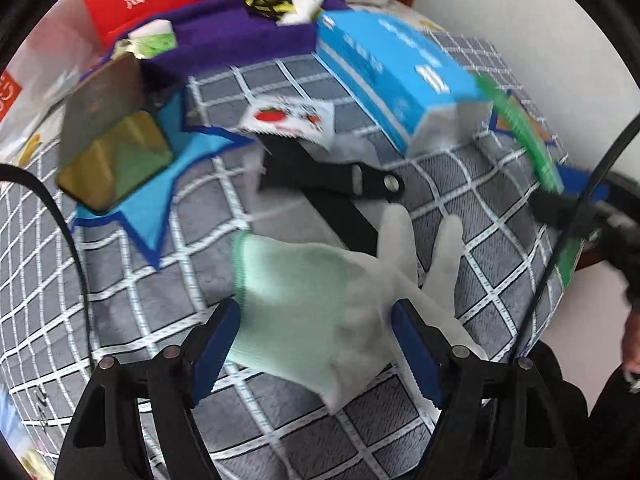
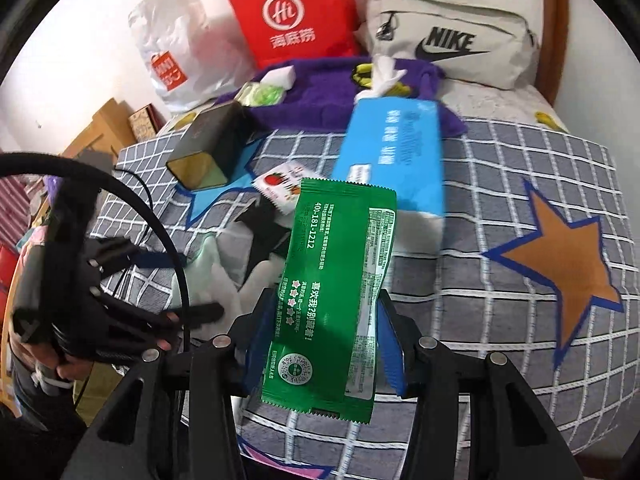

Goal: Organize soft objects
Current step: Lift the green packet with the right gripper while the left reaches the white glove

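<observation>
Green packet (image 2: 332, 288) clamped in right tool (image 2: 320, 344), above blanket (image 2: 500, 208).

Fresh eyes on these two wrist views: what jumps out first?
The green packet fills the middle of the right wrist view, clamped upright in the right gripper above the checked blanket. In the left wrist view a pale glove lies flat on that blanket between the open jaws of the left gripper. Behind it the blue tissue box stands out, with a red bag at the back.
</observation>
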The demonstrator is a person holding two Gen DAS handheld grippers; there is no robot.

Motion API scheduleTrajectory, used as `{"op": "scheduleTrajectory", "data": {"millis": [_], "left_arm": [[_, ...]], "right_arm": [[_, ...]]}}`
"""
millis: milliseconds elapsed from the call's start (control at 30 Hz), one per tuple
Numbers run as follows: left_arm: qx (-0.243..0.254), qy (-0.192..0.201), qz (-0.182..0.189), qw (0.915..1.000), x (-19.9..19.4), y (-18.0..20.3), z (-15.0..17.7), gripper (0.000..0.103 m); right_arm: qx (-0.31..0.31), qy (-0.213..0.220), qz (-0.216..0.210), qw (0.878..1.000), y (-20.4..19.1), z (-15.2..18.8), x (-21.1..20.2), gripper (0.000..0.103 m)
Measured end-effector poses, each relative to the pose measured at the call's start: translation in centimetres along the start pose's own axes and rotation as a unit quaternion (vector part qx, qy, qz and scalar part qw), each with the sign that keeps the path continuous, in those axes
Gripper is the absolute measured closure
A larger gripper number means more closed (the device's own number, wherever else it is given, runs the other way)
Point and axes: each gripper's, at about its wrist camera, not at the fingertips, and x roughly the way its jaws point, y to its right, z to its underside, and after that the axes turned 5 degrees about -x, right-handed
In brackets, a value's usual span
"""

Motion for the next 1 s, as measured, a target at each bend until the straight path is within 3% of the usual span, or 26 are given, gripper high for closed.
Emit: {"op": "scheduleTrajectory", "data": {"millis": [100,167,267,367,467,1000], "left_arm": [[0.008,0.005,-0.017,0.9998,0.5,0.7,0.2,0.025],[0.009,0.014,-0.011,0.9998,0.4,0.9,0.3,0.046],[-0.002,0.021,-0.009,0.9997,0.2,0.6,0.4,0.065],[-0.011,0.032,-0.005,0.9994,-0.1,0.3,0.4,0.080],[-0.011,0.041,-0.002,0.9991,-0.6,-0.2,0.6,0.088],[-0.072,0.114,0.029,0.9904,-5.7,-5.4,0.2,0.091]], "right_arm": [[0.008,0.005,0.007,1.000,0.9,0.1,-0.6,0.055],[0.013,0.007,0.013,1.000,1.4,0.2,-0.9,0.055],[0.023,0.011,0.016,1.000,2.0,0.3,-1.1,0.055],[0.028,0.012,0.019,0.999,2.4,0.3,-1.1,0.055],[0.032,0.012,0.019,0.999,2.5,0.3,-1.0,0.055],[0.027,0.027,-0.006,0.999,1.6,-1.7,-1.5,0.055]]}}
